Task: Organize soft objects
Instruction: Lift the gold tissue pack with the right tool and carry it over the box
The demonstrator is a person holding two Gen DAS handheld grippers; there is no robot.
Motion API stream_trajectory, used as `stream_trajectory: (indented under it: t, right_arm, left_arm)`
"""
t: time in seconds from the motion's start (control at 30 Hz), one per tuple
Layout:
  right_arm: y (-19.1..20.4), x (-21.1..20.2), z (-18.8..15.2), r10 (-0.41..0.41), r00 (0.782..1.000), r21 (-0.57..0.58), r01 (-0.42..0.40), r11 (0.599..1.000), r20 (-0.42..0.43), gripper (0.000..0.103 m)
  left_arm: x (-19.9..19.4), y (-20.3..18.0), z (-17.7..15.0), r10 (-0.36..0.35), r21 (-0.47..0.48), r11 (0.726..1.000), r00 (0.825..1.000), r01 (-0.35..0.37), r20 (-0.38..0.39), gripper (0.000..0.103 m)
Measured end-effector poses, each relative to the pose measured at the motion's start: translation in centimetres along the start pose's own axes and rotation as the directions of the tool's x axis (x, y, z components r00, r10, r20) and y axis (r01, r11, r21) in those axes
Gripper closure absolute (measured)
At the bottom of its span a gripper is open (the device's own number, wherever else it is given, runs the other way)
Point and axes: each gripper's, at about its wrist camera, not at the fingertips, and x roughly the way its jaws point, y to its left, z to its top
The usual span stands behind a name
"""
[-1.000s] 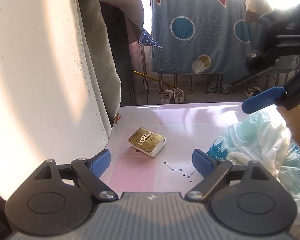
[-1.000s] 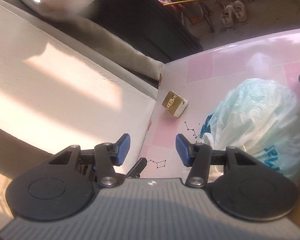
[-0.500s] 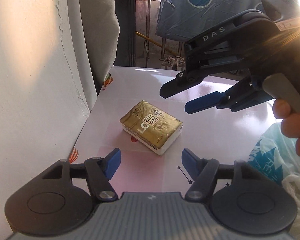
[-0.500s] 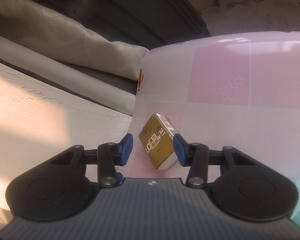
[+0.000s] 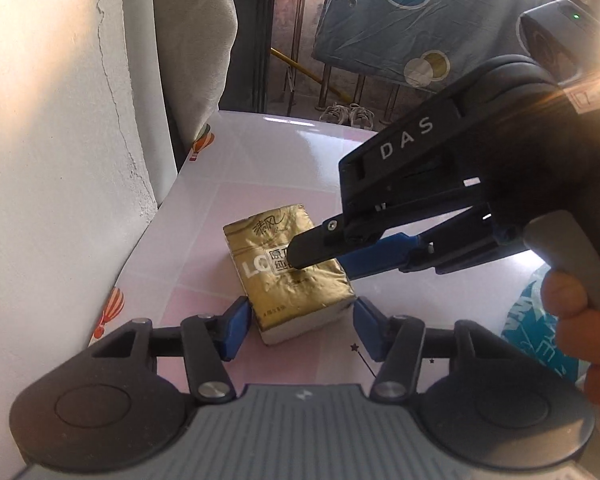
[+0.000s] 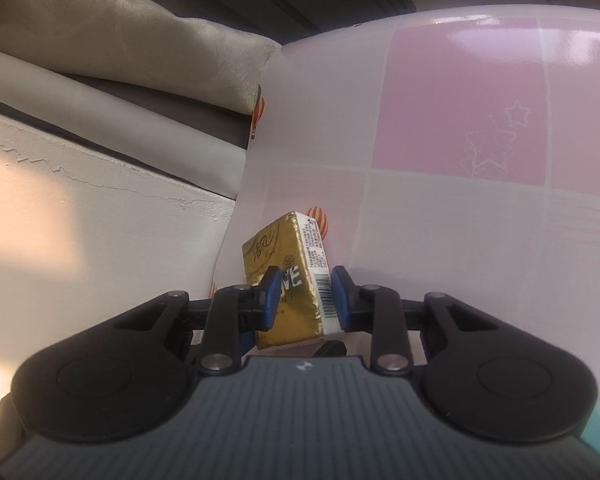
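A gold tissue pack (image 5: 288, 272) lies on the pink and white table (image 5: 268, 152) near the wall. My left gripper (image 5: 300, 326) is open, its blue fingertips either side of the pack's near end. My right gripper (image 6: 304, 296) comes in from the right over the pack; its blue pads (image 6: 338, 294) press against both sides of the pack (image 6: 288, 268). In the left wrist view the right gripper (image 5: 332, 256) covers the pack's middle.
A white plaster wall (image 5: 60, 160) runs along the table's left edge, with a grey curtain (image 5: 204, 40) behind. A teal and white plastic bag (image 5: 540, 332) lies at the right. A railing with a blue blanket (image 5: 440, 20) and shoes stands beyond the table.
Both grippers have moved in on the tissue pack. The right gripper has come down over it and narrowed until its pads touch the sides. The left gripper now brackets the near end.
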Motion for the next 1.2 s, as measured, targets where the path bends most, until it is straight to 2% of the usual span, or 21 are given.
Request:
stream_trajectory:
  t: [0.17, 0.3, 0.4, 0.5, 0.63, 0.83, 0.93, 1.03, 1.2]
  right_arm:
    - [0.2, -1.3, -1.3, -0.023, 0.999, 0.035, 0.024, 0.999, -0.023, 0.077]
    - [1.2, -3.8, -3.0, -0.028, 1.000, 0.037, 0.028, 0.999, -0.014, 0.077]
    - [2.1, -6.4, -4.6, -0.016, 1.000, 0.036, 0.016, 0.999, 0.004, 0.077]
    - [3.3, -9.7, -7.0, 0.001, 0.999, 0.027, -0.002, 1.000, 0.037, 0.077]
    - [4.5, -13.9, -10.8, 0.026, 0.995, 0.002, -0.026, 1.000, 0.096, 0.077]
    - [3.3, -20.3, -17.5, 0.058, 0.982, 0.062, -0.070, 0.996, 0.182, 0.077]
    - [1.8, -24.3, -21.0, 0.044, 0.971, 0.094, -0.068, 0.993, 0.233, 0.077]
    - [-0.3, -28.8, -24.6, 0.013, 0.955, 0.129, -0.054, 0.990, 0.296, 0.077]
    - [-4.9, -36.3, -30.7, -0.053, 0.919, 0.219, -0.037, 0.975, 0.391, 0.076]
  left_arm:
    - [-1.9, -1.6, -0.7, 0.000, 0.049, 0.999, 1.000, 0.001, -0.025, 0.047]
    - [-5.8, -3.0, -1.5, -0.005, 0.083, 0.997, 1.000, 0.004, 0.007, 0.047]
    - [-8.9, -3.2, -1.5, -0.032, 0.064, 0.998, 0.999, 0.030, 0.033, 0.048]
    - [-12.6, -3.7, -2.3, -0.059, 0.048, 0.997, 0.996, 0.056, 0.059, 0.048]
    - [-17.5, -5.4, -3.8, -0.077, 0.078, 0.995, 0.992, 0.070, 0.097, 0.048]
    - [-22.4, -9.7, -5.8, -0.133, 0.171, 0.979, 0.985, 0.114, 0.106, 0.048]
    - [-24.5, -13.3, -6.9, -0.201, 0.238, 0.956, 0.974, 0.172, 0.102, 0.048]
    - [-25.9, -17.4, -8.0, -0.277, 0.312, 0.920, 0.957, 0.236, 0.090, 0.048]
    - [-26.9, -24.9, -9.9, -0.394, 0.438, 0.831, 0.918, 0.344, 0.028, 0.048]
